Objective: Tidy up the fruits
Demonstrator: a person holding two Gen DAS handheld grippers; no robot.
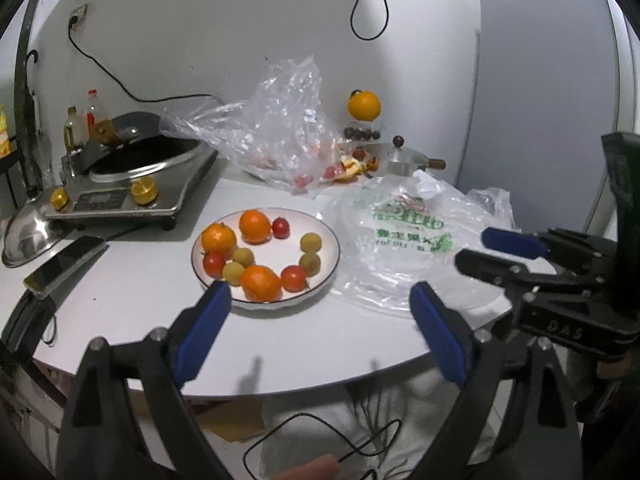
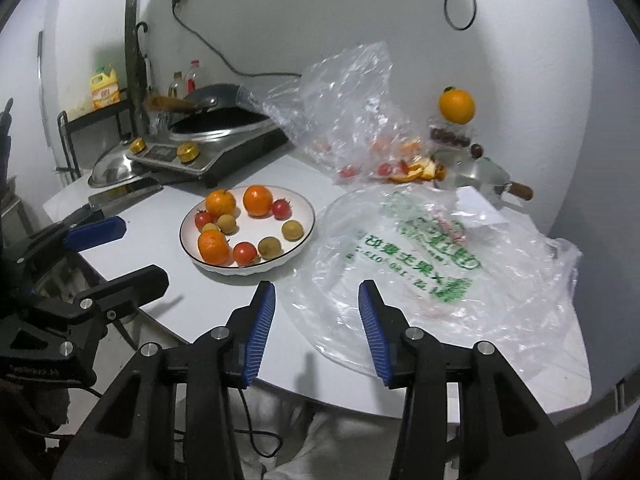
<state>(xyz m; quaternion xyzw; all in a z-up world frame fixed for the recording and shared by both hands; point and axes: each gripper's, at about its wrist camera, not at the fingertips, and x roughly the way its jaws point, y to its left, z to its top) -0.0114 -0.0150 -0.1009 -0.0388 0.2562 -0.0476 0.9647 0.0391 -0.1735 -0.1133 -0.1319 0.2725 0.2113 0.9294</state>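
Both tools point(image 1: 320, 304) point(image 2: 316, 300) apart, empty; round glossy plate point(image 1: 326, 280) w/ fruit.

you're working in dim, cool light; soft finger shadows fall on the table point(image 1: 132, 296) near its front edge. fisheye bends the edges, corners go black, detail stays slightly soft.

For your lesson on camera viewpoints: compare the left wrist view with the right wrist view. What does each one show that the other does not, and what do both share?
Only the left wrist view shows the phone at the table's left edge. Only the right wrist view shows the yellow bottle on a rack and the knife beside the stove. Both show the plate of fruit, the printed bag beside it, and the left gripper and right gripper, both open and empty.
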